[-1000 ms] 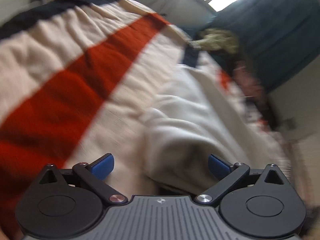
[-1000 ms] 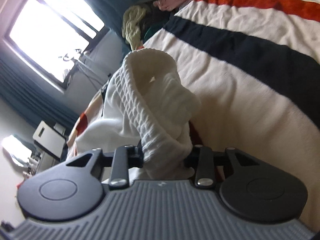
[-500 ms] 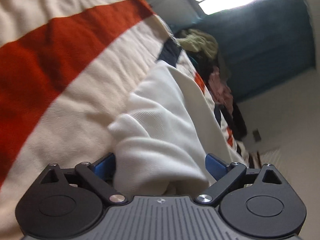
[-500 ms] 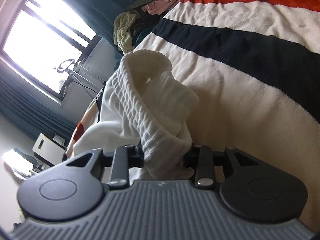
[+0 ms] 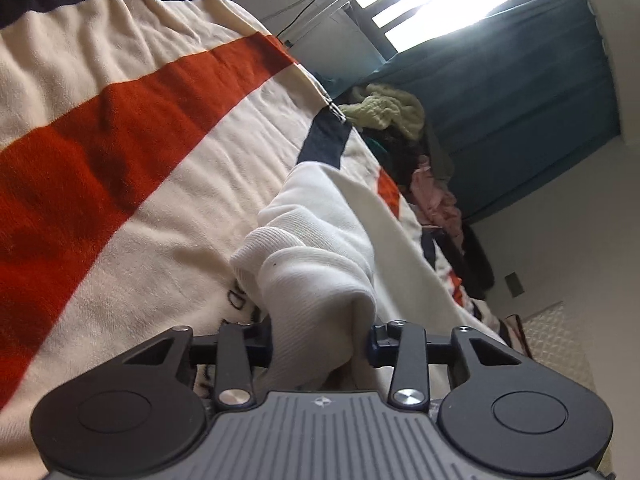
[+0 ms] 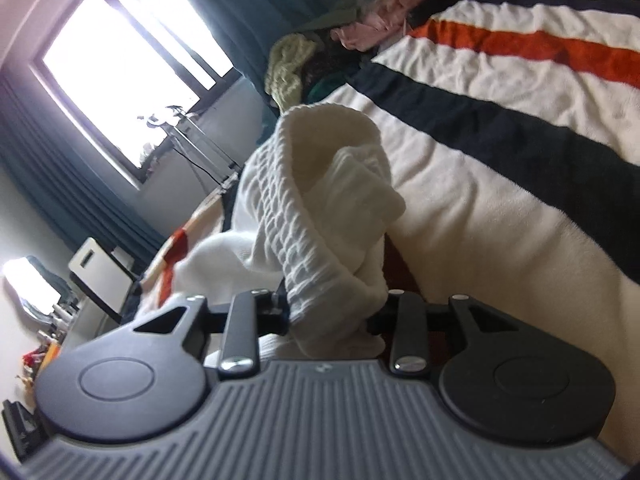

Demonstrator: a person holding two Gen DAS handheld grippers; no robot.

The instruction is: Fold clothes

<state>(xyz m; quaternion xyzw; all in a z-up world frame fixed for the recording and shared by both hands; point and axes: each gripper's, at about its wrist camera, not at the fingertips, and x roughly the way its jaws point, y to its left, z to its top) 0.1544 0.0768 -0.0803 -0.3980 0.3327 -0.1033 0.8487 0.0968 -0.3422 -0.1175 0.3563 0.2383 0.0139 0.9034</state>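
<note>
White garment is bunching between my left tongs, hiding both fingertips and part of some dark lettering on the blanket. Same with my right tongs: cloth is covering the fingertips. Clothes pile by the curtain is blurring together, pieces not separable. Small clutter at the right view's left edge is too tiny to identify.

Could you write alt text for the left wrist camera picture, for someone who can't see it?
The left gripper is shut on a bunched white garment lying on a cream blanket with red and navy stripes. Beyond it sit a clothes pile, teal curtains and a bright window.
</note>
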